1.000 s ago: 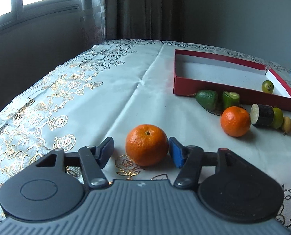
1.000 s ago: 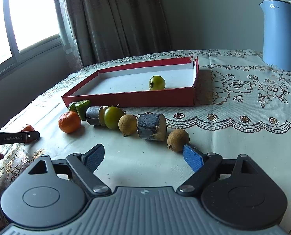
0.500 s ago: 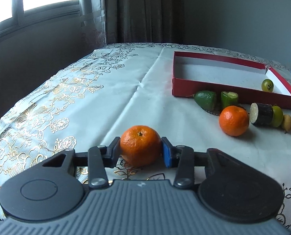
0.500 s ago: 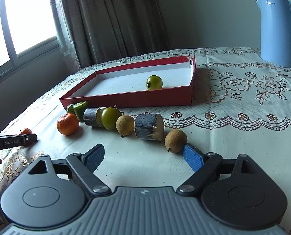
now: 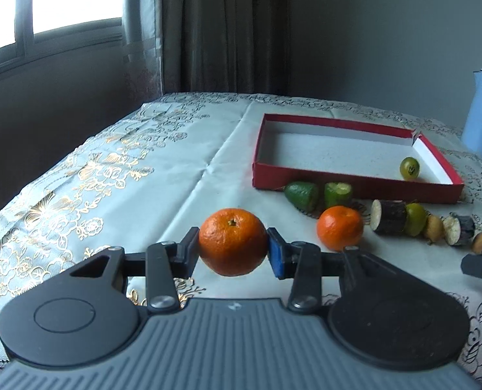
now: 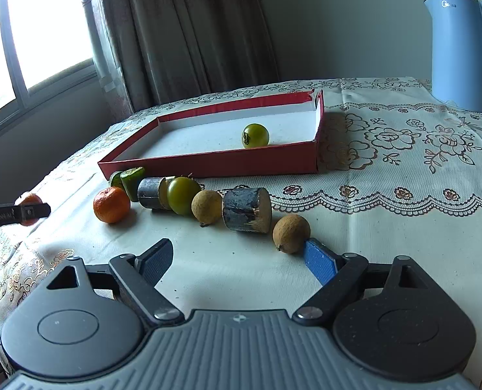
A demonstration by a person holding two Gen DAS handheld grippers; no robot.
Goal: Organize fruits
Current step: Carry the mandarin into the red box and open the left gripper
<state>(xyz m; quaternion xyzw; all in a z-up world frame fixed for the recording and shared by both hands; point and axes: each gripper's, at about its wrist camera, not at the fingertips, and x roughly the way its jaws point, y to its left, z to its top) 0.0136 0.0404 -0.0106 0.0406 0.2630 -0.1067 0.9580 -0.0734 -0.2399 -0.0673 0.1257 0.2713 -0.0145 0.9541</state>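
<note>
My left gripper [image 5: 233,248] is shut on an orange tangerine [image 5: 233,237] and holds it a little above the tablecloth. A second tangerine [image 5: 340,227] lies to its right, at the start of a row of green pieces, dark cut cylinders [image 6: 247,209] and brown round fruits. The red box [image 5: 354,186] stands behind the row with one green tomato [image 6: 255,135] inside. My right gripper [image 6: 237,253] hangs open over the cloth with nothing between its fingers. A brown round fruit [image 6: 291,233] lies just beyond its blue right pad [image 6: 319,260].
A blue kettle [image 6: 462,52] stands at the back right on the lace-edged cloth. The table's left edge drops away below the window and curtain [image 5: 224,29]. The left gripper's finger [image 6: 17,213] shows at the left edge of the right wrist view.
The left jaws closed onto the tangerine, then rose with it off the cloth. The right gripper kept still and open.
</note>
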